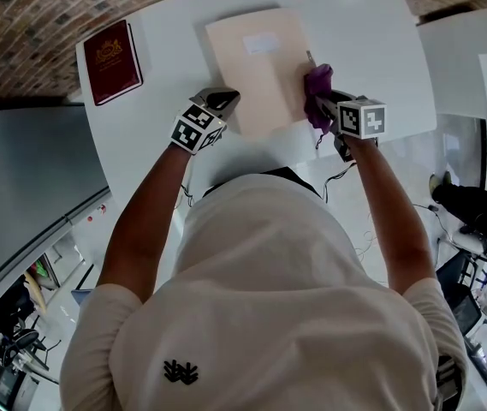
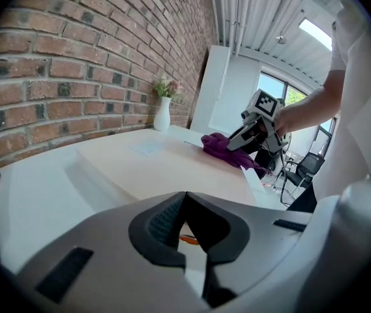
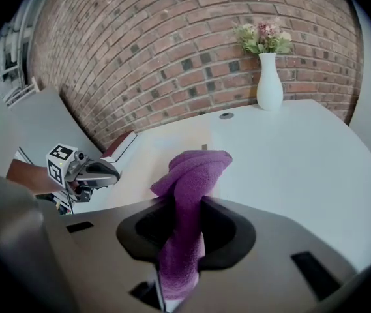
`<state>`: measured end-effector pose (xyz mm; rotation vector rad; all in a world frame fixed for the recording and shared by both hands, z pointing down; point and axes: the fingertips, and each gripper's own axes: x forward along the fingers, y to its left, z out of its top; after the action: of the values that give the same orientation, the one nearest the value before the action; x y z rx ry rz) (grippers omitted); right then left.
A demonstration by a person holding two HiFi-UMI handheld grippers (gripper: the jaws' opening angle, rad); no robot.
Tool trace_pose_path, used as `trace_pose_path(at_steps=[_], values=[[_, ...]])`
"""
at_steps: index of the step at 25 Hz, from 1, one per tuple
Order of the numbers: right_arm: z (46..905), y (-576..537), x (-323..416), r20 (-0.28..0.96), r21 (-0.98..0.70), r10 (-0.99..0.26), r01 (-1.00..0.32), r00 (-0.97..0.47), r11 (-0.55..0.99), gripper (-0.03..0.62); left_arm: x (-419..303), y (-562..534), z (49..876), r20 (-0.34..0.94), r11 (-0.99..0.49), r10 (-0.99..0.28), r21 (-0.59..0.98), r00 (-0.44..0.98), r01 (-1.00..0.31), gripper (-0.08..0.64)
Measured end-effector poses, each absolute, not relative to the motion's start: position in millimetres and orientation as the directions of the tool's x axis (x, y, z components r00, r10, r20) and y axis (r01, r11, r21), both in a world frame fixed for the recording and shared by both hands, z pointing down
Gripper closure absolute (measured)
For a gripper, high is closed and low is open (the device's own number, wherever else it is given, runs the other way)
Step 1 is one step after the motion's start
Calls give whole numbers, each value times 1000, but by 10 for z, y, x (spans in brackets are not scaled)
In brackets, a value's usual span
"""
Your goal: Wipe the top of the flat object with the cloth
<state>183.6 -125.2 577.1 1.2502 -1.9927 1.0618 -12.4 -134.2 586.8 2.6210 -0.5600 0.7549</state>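
White table (image 1: 378,48) against a brick wall. The flat object (image 1: 256,67), a pale beige panel with a small lighter label near its far end, lies flat at the table's centre. Right gripper (image 1: 323,103) sits at the panel's right edge, jaws clamped on a purple cloth (image 1: 318,84). In the right gripper view the cloth (image 3: 192,175) runs up between the jaws and folds over into a bunch ahead of them. From the left gripper view the bunched cloth (image 2: 221,145) rests on the panel's surface (image 2: 152,165). Left gripper (image 1: 216,106) is at the panel's near-left corner, its jaws drawn together with nothing between them (image 2: 195,243). A dark red book (image 1: 113,61) lies well to the left of the panel. A white vase (image 3: 269,82) with flowers stands at the table's far edge.
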Motion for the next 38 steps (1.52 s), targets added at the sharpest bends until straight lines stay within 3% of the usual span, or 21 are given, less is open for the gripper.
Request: trace_pose_path(at_steps=[10, 17, 29, 38], values=[[5721, -1330, 2028, 791, -294, -485, -927, -373, 233, 472, -113, -1346, 5872, 569, -856, -278, 218, 774, -468, 535], [5497, -1399, 1343, 741, -349, -456, -863, -492, 365, 472, -105, -1346, 5860, 568, -852, -281, 223, 774, -473, 535], [5637, -1472, 83, 721, -413, -301, -736, -624, 536, 472, -118, -1357, 5852, 559, -847, -296, 222, 775, -483, 535], [5732, -1487, 116, 731, -411, -289, -737, -618, 537, 472, -126, -1355, 5856, 564, -847, -305, 207, 768, -489, 535]])
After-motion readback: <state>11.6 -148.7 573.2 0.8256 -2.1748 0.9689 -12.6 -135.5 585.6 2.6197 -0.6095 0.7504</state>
